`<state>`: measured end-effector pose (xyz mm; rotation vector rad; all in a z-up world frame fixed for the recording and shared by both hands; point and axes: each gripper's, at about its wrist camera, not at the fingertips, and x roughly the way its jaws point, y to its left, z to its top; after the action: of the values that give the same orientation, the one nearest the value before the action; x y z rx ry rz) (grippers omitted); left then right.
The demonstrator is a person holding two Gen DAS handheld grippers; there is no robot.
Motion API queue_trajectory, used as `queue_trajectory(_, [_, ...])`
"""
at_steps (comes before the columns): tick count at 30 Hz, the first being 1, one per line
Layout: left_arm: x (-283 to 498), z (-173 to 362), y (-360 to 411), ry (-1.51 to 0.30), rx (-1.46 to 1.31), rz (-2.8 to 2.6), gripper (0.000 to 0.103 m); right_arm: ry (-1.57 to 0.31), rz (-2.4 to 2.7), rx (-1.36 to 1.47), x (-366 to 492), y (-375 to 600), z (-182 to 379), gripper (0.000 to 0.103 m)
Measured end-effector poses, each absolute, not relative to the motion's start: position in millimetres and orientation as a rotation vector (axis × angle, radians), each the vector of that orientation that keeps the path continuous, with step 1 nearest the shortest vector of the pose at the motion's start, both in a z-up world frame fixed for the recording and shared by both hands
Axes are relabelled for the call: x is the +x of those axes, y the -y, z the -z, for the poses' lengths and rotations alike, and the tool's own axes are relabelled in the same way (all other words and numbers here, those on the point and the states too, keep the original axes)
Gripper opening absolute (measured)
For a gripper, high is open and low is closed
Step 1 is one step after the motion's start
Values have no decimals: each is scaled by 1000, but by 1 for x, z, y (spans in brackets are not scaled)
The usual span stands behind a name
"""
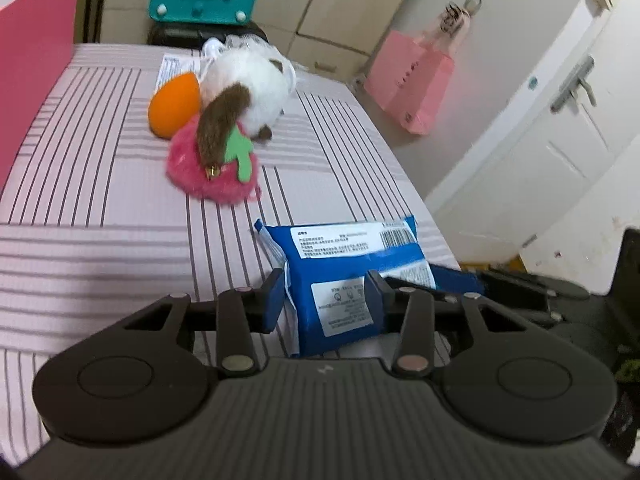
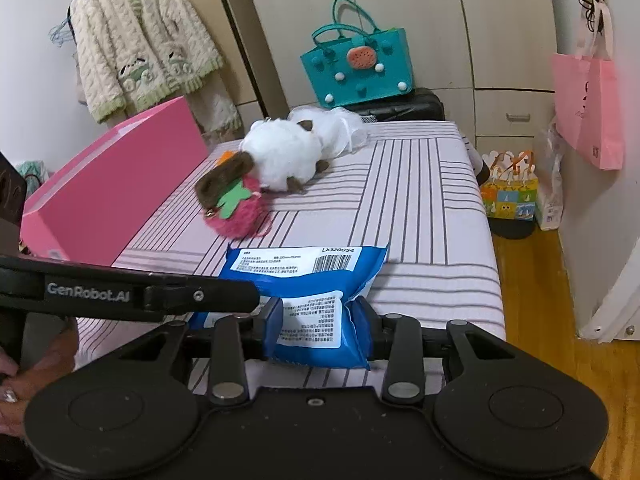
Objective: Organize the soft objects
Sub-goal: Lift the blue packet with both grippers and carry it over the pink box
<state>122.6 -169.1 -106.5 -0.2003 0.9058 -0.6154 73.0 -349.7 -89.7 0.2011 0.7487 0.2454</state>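
A blue soft pack of wipes (image 1: 344,272) lies at the near edge of the striped table (image 1: 100,200). My left gripper (image 1: 326,298) is shut on its near end. My right gripper (image 2: 318,322) is shut on the same pack (image 2: 312,280) from the other side, its fingers (image 2: 273,320) pressing the wrapper in. Further back lie a white and brown plush (image 1: 248,96), a pink furry strawberry toy (image 1: 212,168) and an orange sponge (image 1: 174,104). The plush (image 2: 280,156) and strawberry toy (image 2: 238,212) also show in the right wrist view.
A pink box (image 2: 112,184) stands along the table's left side. A teal bag (image 2: 360,64) sits on a black case behind the table. A pink paper bag (image 2: 588,112) hangs on the right wall. The table's right edge drops to a wooden floor (image 2: 536,300).
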Motion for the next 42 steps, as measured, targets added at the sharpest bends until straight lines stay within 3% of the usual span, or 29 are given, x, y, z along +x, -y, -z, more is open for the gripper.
queue_trajectory(15, [84, 81, 131, -1015, -84, 698, 41, -808, -343, 109, 39, 311, 57, 51])
queue_trajectory(30, [61, 30, 71, -947, -4, 656, 41, -872, -496, 164, 18, 268, 23, 53])
queue_trajectory(42, [44, -11, 9, -835, 15, 560, 41, -756, -624, 76, 19, 212, -27, 53])
